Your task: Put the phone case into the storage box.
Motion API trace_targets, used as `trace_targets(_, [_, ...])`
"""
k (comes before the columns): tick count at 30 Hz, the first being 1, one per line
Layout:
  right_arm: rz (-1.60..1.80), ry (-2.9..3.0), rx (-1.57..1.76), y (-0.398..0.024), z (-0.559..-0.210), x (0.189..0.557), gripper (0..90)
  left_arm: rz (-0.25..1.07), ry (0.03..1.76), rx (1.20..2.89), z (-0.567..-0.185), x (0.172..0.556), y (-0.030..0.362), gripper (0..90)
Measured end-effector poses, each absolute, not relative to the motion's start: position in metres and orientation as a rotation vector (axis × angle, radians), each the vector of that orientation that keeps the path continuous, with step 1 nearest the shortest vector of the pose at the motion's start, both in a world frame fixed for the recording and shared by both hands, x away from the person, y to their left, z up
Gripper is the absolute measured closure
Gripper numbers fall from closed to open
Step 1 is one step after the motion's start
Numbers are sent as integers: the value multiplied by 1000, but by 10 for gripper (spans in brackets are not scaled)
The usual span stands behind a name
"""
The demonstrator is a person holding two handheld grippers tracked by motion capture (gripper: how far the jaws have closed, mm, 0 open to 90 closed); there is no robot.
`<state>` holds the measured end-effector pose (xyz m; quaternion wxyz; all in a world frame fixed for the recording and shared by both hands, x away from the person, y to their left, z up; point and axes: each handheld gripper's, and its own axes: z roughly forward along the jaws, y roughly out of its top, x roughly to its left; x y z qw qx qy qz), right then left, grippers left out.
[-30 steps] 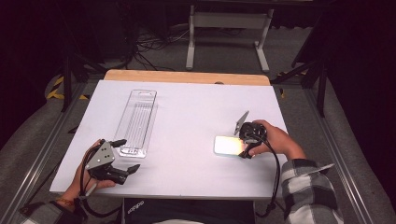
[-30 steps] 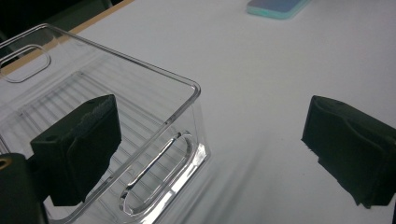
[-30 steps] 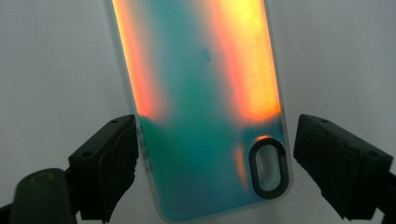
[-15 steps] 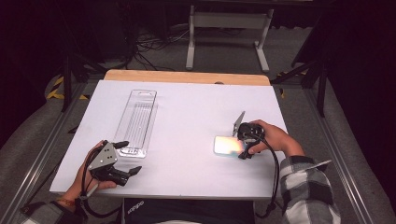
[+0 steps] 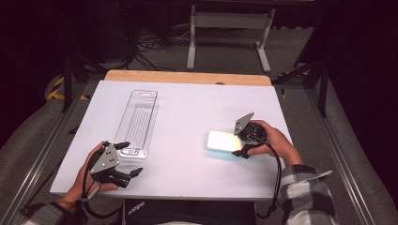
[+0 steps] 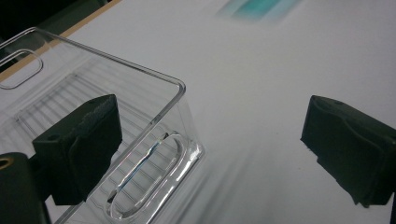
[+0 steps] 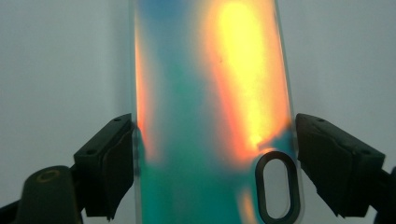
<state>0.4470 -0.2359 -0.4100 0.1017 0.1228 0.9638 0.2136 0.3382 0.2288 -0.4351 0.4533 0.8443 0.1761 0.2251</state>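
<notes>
Left tool (image 5: 127,159): your jaws stand wide apart and hold nothing. In the left gripper view one jaw sits over the near corner of the clear plastic tray (image 6: 116,140); the other is out over bare counter. Whether the jaw touches the tray I cannot tell.

Right tool (image 5: 239,146): jaws open, flanking the iridescent card (image 7: 210,116) — the left jaw looks to be at its edge, the right jaw just beside the other edge. No firm grip visible. The card lies flat on the counter, shows teal and orange-yellow sheen, and has an oval slot near one end. From above it reads as a bright patch at the right tool's tips.

Counter (image 5: 187,112): white top with a bare wooden strip along the far edge. The tray lies lengthwise on the left half, its near end close to your left tool — well apart from the card.

Room: dark, grey carpet, cables and a metal stand's legs beyond the counter. No readable writing on either item.
</notes>
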Motion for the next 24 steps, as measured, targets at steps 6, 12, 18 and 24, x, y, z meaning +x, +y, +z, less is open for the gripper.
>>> trace_targets(6, [713, 2784, 379, -230, -417, 440, 172, 563, 434, 2082, -435, 337, 228, 58])
trace_targets(12, [890, 2679, 443, -229, -410, 432, 173, 589, 425, 2085, -434, 336, 226, 60])
trace_targets(18, [986, 2637, 487, -225, -405, 428, 173, 664, 393, 2090, -431, 332, 219, 63])
trace_targets(24, [1118, 2579, 580, -209, -398, 421, 175, 820, 322, 2087, -427, 325, 202, 68])
